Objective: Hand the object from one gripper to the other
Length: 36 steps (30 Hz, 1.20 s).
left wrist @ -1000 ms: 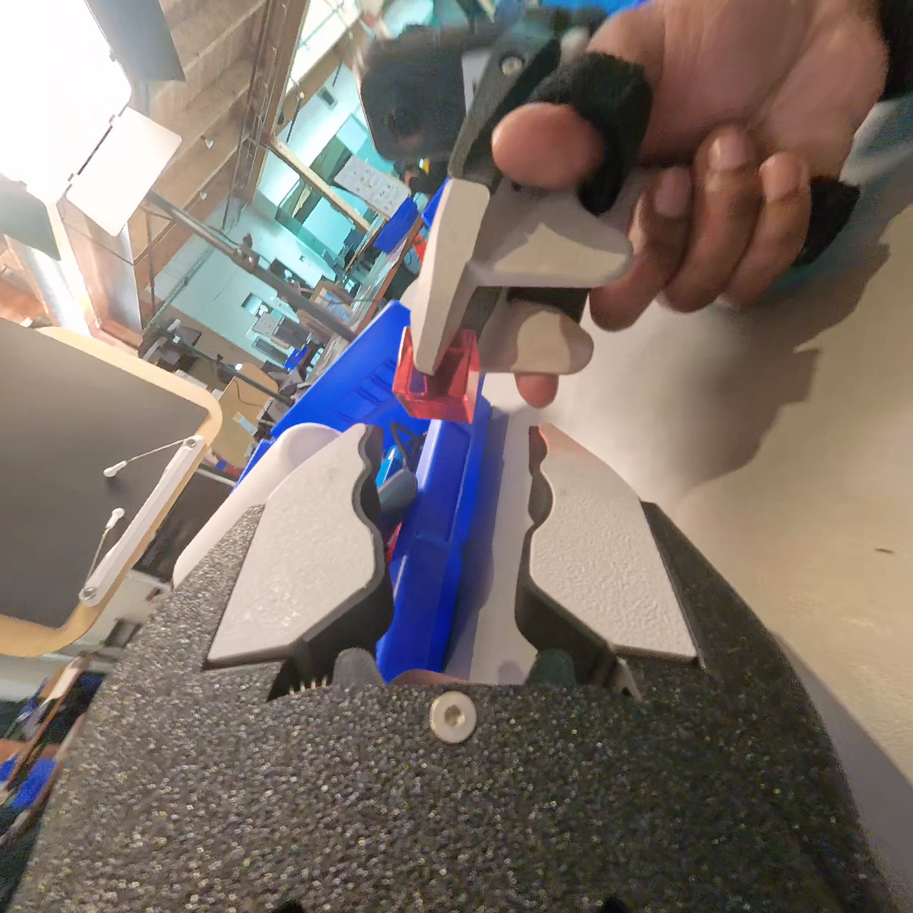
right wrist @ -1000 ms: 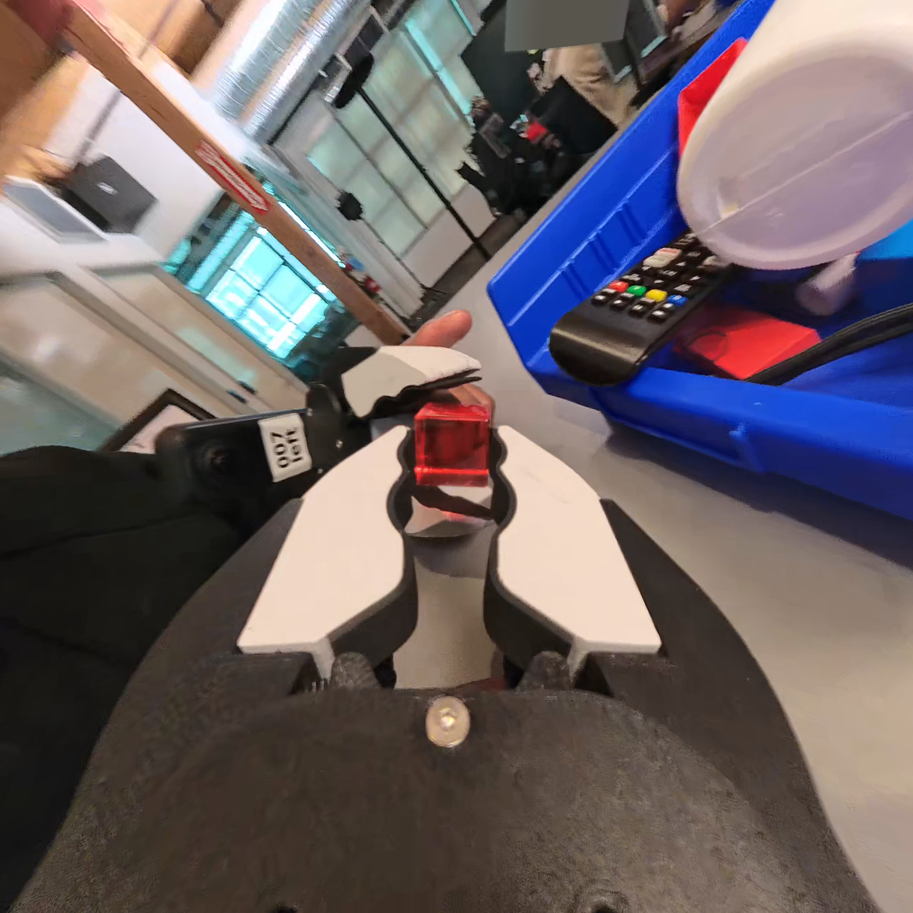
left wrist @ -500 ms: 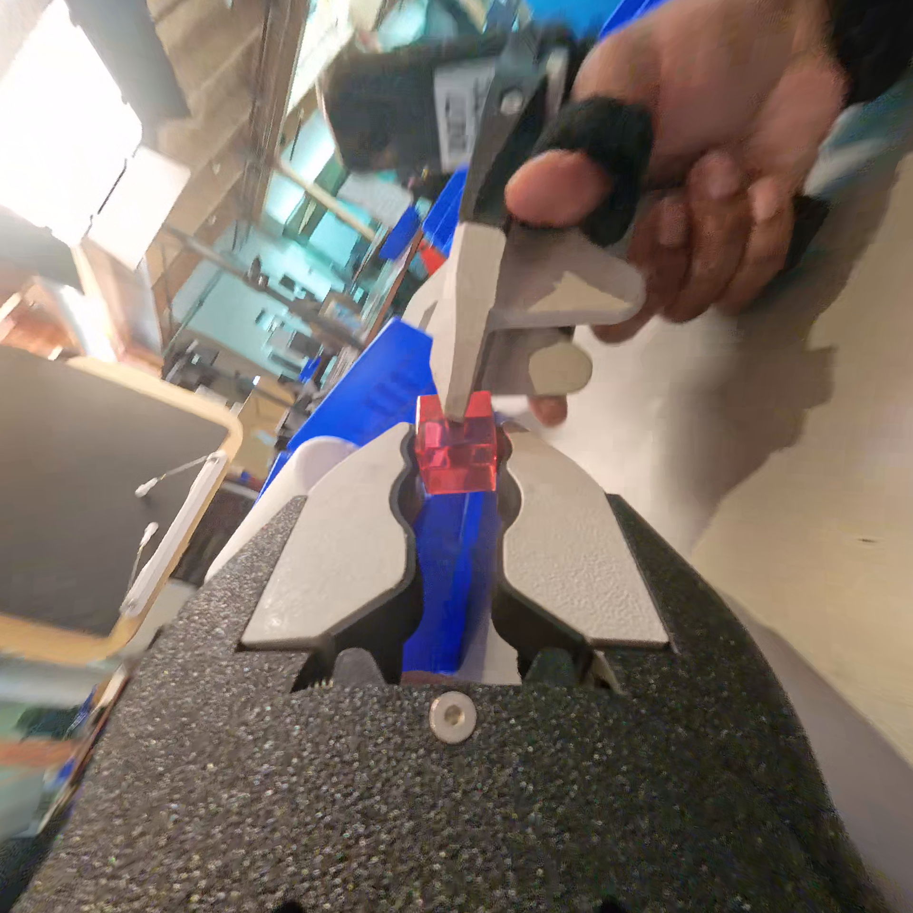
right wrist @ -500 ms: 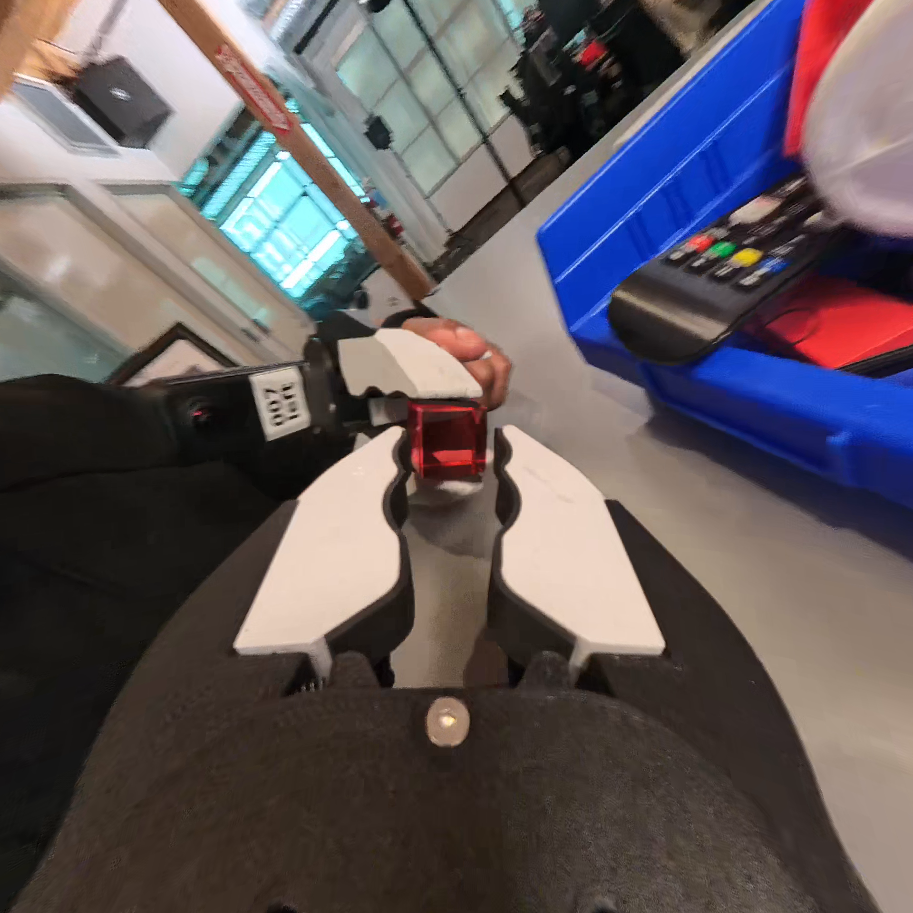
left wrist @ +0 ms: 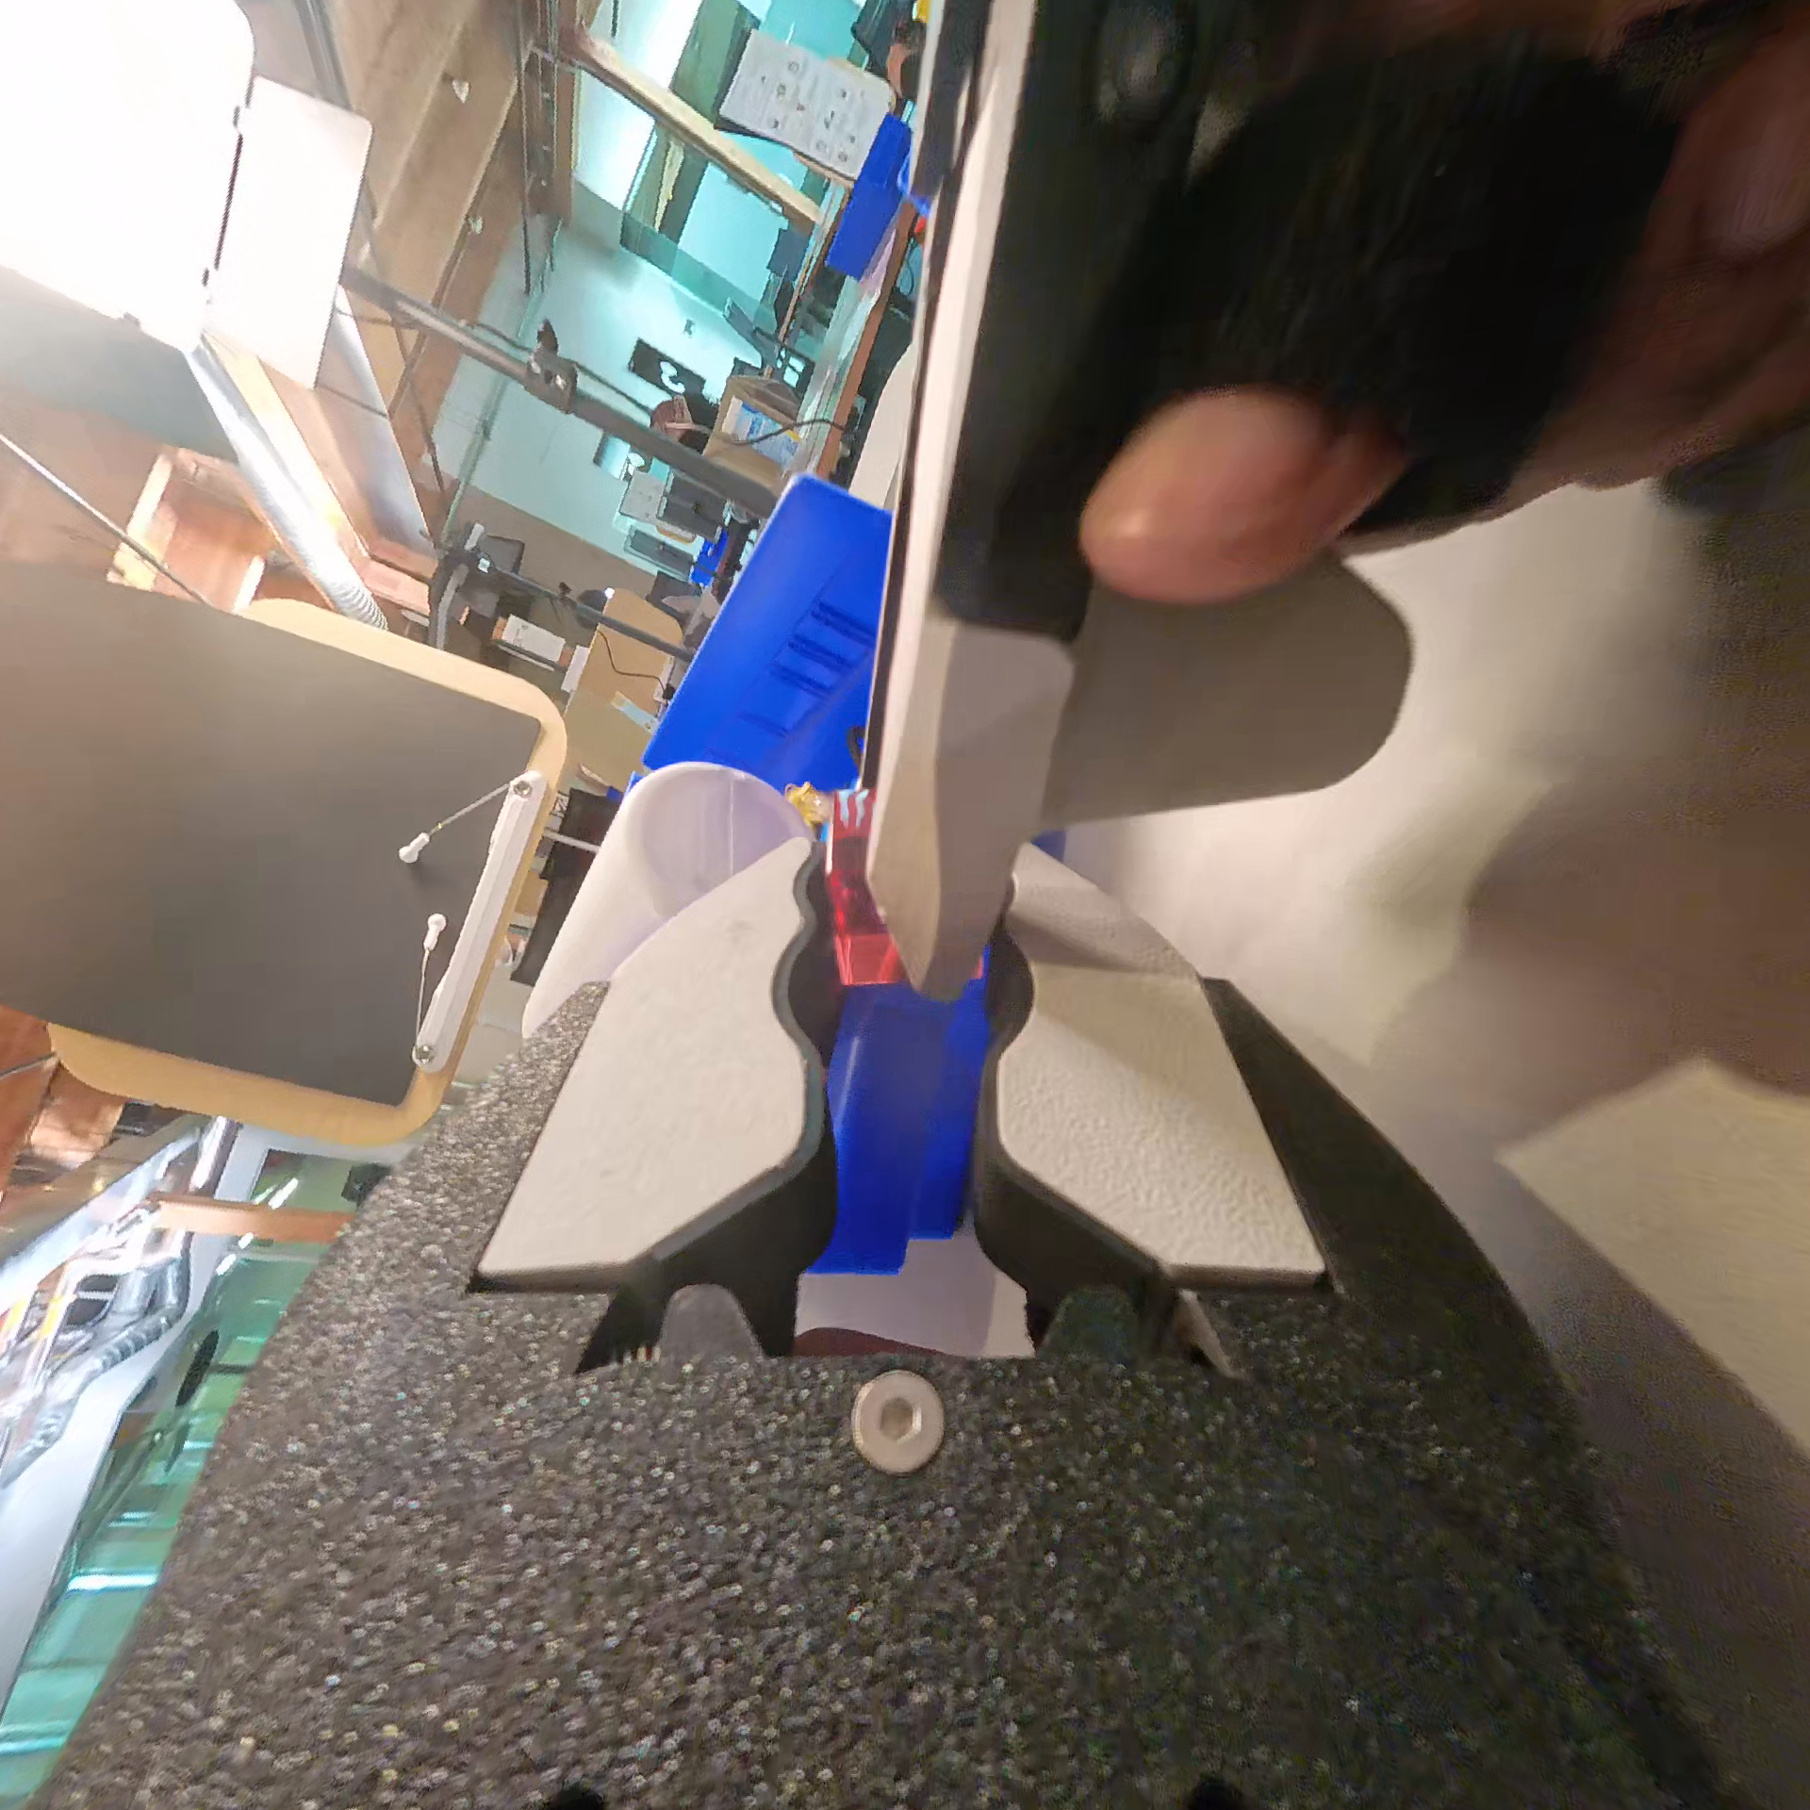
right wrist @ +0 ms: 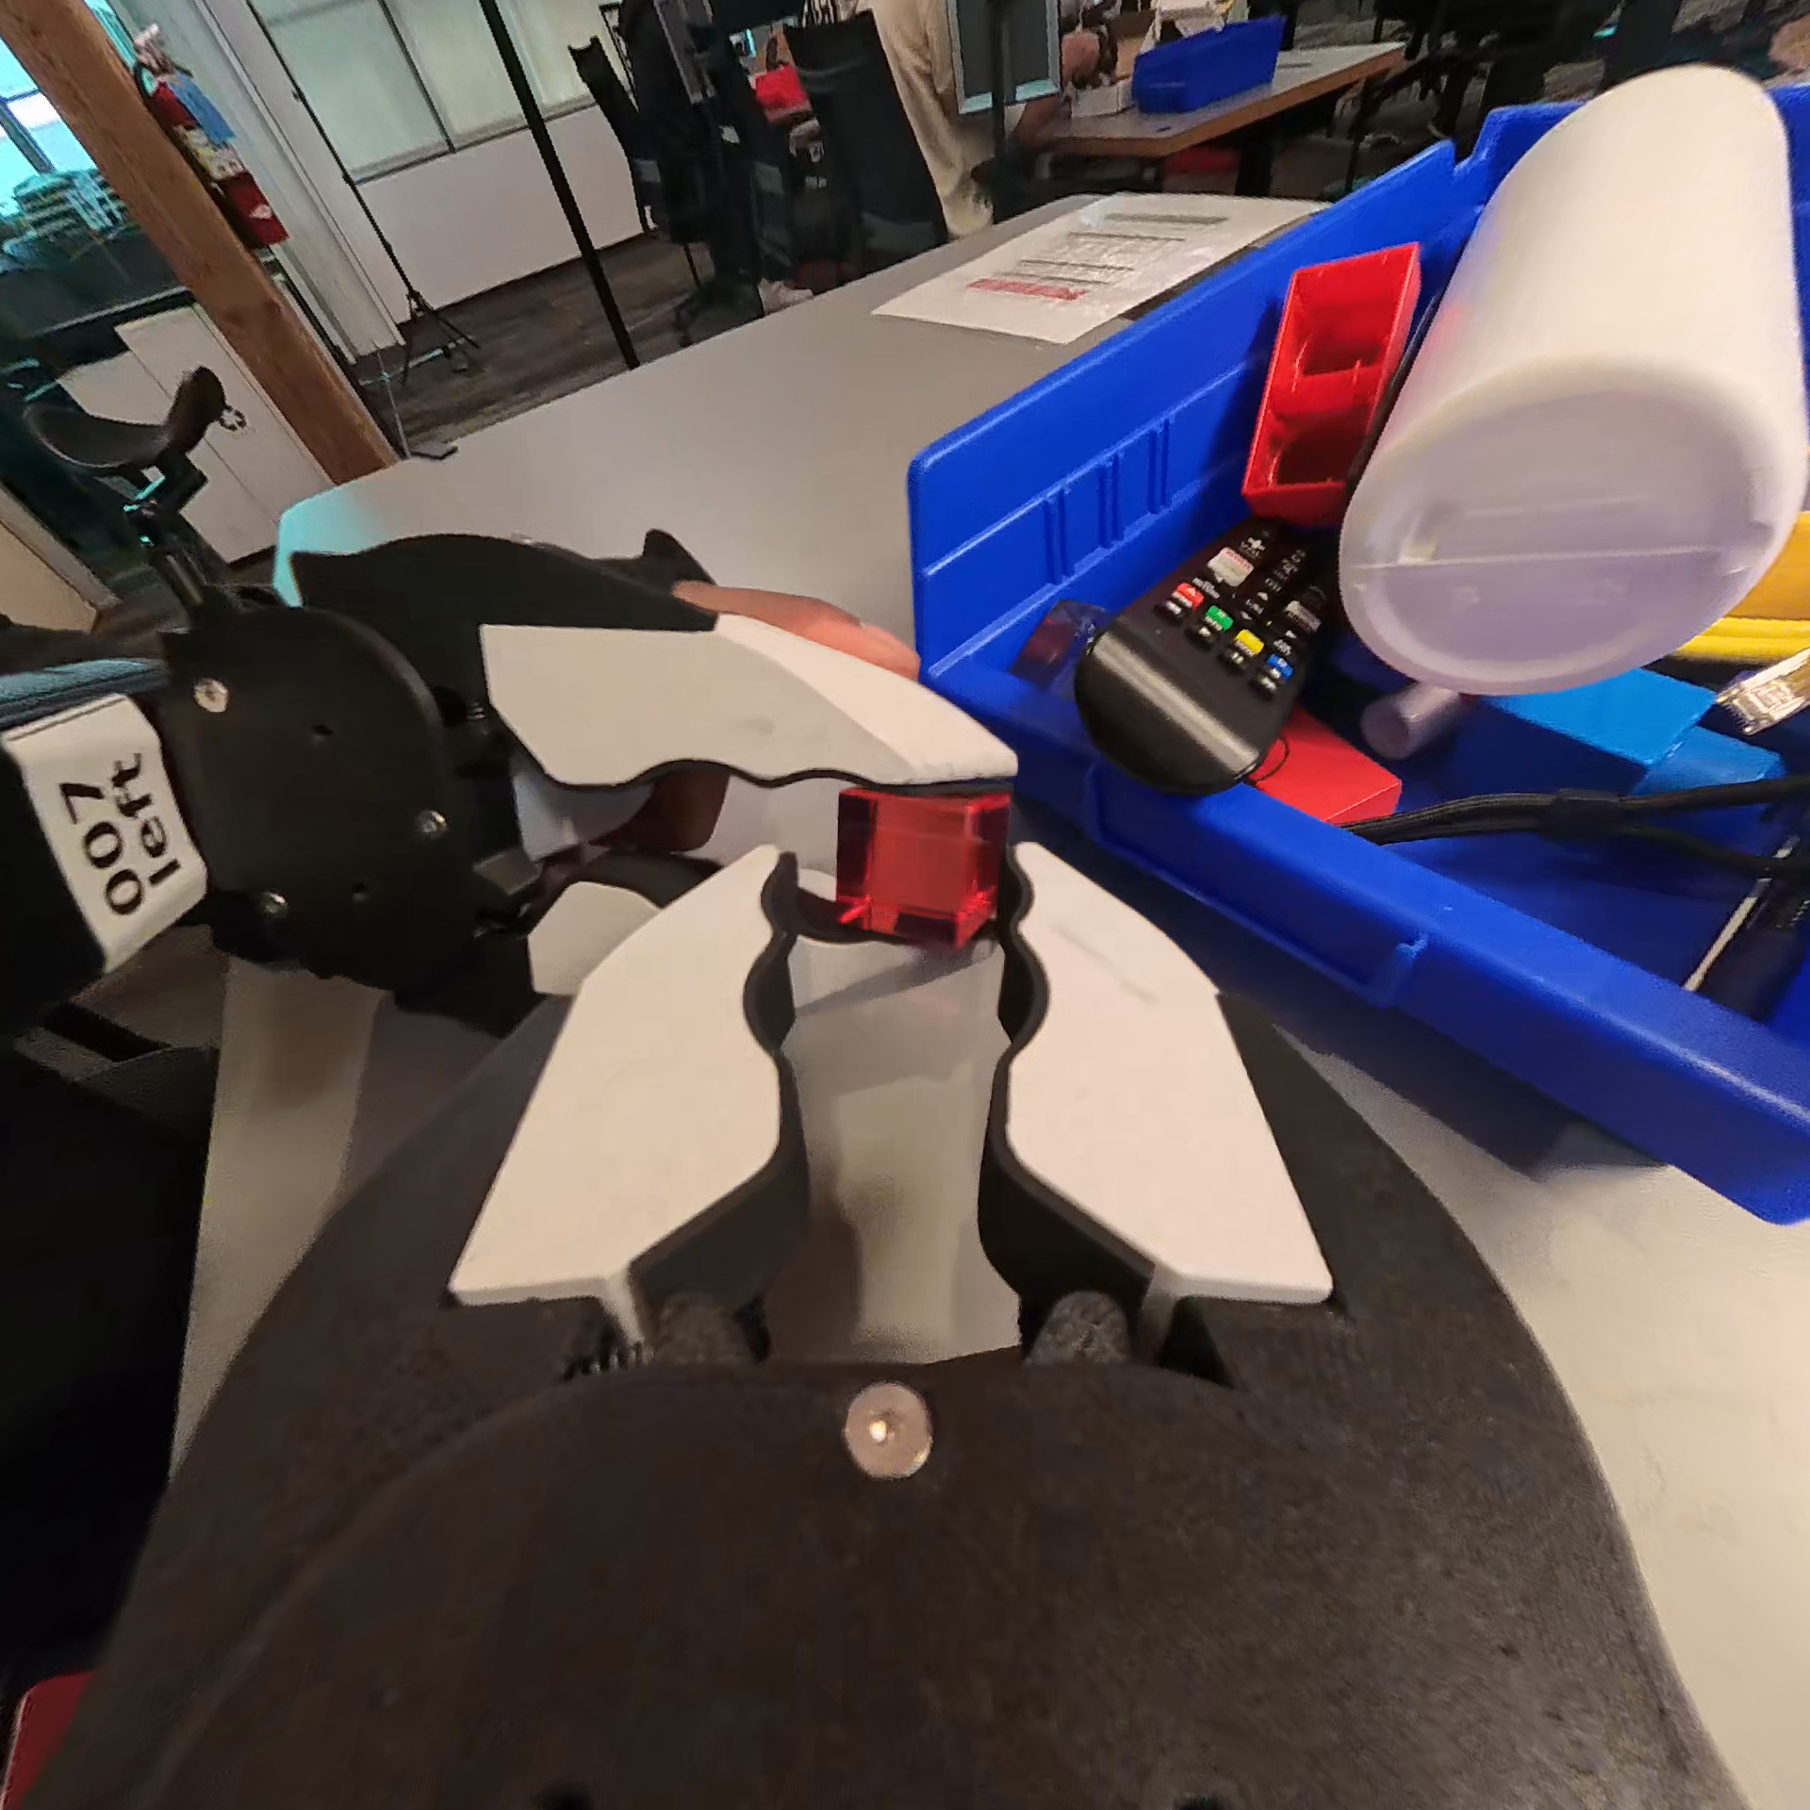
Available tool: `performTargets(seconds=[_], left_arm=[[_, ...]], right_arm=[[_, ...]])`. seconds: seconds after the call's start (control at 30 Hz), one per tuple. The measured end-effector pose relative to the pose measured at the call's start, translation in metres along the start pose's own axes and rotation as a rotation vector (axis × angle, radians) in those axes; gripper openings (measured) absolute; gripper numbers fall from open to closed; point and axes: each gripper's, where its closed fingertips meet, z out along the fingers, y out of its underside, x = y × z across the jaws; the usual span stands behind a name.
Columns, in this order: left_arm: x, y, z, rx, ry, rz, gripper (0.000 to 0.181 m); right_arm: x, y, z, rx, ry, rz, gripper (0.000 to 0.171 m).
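A clear red cube hangs above the grey table, between both grippers. My left gripper is shut on the cube. In the right wrist view it reaches in from the left, with its upper finger flat on the cube's top and its lower finger hidden. My right gripper brackets the cube sideways. Its jaws stand slightly apart, with a thin gap at the left pad. In the left wrist view one of its fingers comes down across the cube, held by a hand.
A blue bin stands just right of the cube. It holds a black remote, a white cylinder, a red box and a black cable. A paper sheet lies farther back on the table. My two grippers' fingertips are within a few centimetres of each other.
My left gripper closed from open onto the cube held by the right gripper. The right jaws have since widened a little. Both grippers tilted and shifted closer to the blue bin.
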Motion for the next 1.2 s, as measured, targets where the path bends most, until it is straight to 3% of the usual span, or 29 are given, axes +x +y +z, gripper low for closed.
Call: performTargets(seconds=[0.07, 0.2, 0.4, 0.47, 0.73, 0.9, 0.97, 1.07, 1.2], left_arm=[[0.001, -0.006, -0.002, 0.035, -0.002, 0.001, 0.028], [-0.001, -0.003, -0.003, 0.066, 0.091, -0.136, 0.045], [-0.008, -0.001, -0.012, 0.086, 0.497, -0.841, 0.053], [-0.007, -0.003, -0.014, 0.094, 0.588, -0.997, 0.053], [0.015, -0.007, -0.007, 0.053, 0.614, -1.059, 0.055], [0.023, -0.012, -0.008, 0.047, 0.634, -1.047, 0.03], [0.025, -0.011, -0.009, 0.034, 0.638, -1.04, 0.03], [0.018, -0.014, -0.01, 0.077, 0.633, -1.099, 0.029], [-0.013, -0.02, -0.011, 0.239, 0.576, -1.337, 0.029]], right_arm=[[0.002, 0.001, 0.0, -0.01, 0.017, -0.02, 0.028], [0.018, 0.0, -0.006, -0.014, 0.094, -0.122, 0.028], [0.042, 0.002, -0.016, -0.061, 0.261, -0.398, 0.027], [0.043, 0.004, -0.015, -0.08, 0.298, -0.49, 0.027], [0.019, 0.007, -0.009, -0.094, 0.359, -0.871, 0.028], [0.008, 0.011, -0.007, -0.089, 0.376, -1.093, 0.028], [0.006, 0.012, -0.008, -0.081, 0.38, -1.145, 0.027], [0.006, 0.005, -0.01, -0.018, 0.377, -1.085, 0.028], [0.013, -0.021, -0.022, 0.123, 0.389, -0.831, 0.038]])
